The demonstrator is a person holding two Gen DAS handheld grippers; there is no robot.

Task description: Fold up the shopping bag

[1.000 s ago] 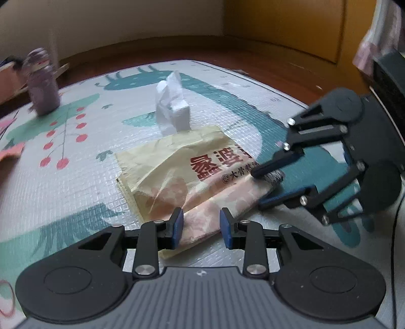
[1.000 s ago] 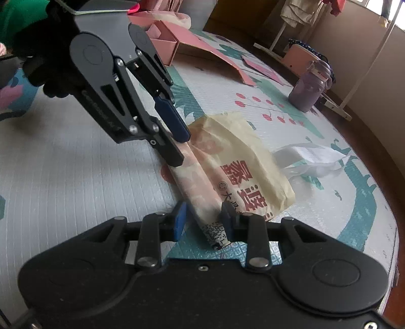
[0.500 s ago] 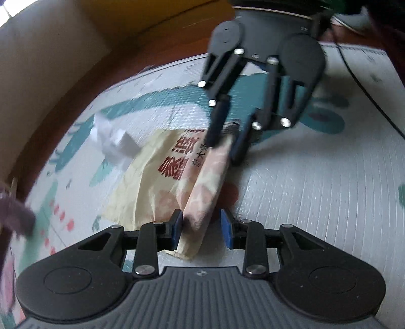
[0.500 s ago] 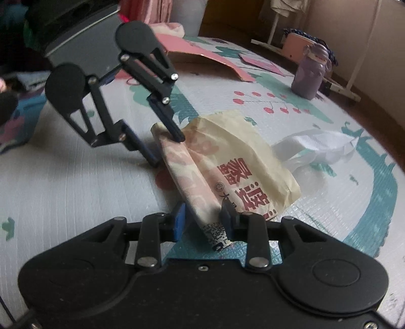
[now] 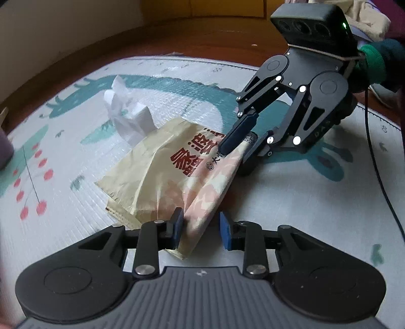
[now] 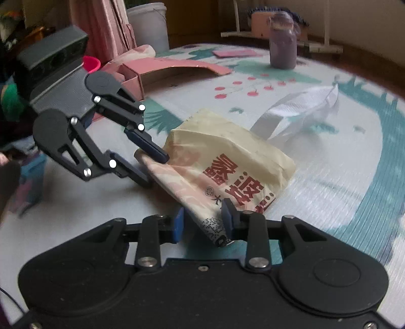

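A cream shopping bag (image 5: 157, 174) with red characters lies on the play mat, its near edge rolled into a pink-patterned strip (image 5: 212, 187). It also shows in the right wrist view (image 6: 227, 157). My left gripper (image 5: 201, 231) is open with one end of the strip between its blue pads, touching the left pad only. My right gripper (image 6: 203, 224) is open around the other end, the strip resting against its right pad. Each gripper shows in the other's view: the right one (image 5: 240, 151), the left one (image 6: 152, 164).
A crumpled white bag (image 5: 126, 114) lies beyond the cream bag, also in the right wrist view (image 6: 303, 108). A purple bottle (image 6: 282, 48), a pink cardboard box (image 6: 162, 70) and a white bucket (image 6: 149, 22) stand at the far side. The patterned mat (image 5: 303, 202) covers a wooden floor.
Both grippers have swung around the bag and now face each other along the rolled strip, which has lifted slightly. The jaws remain open at about the same width.
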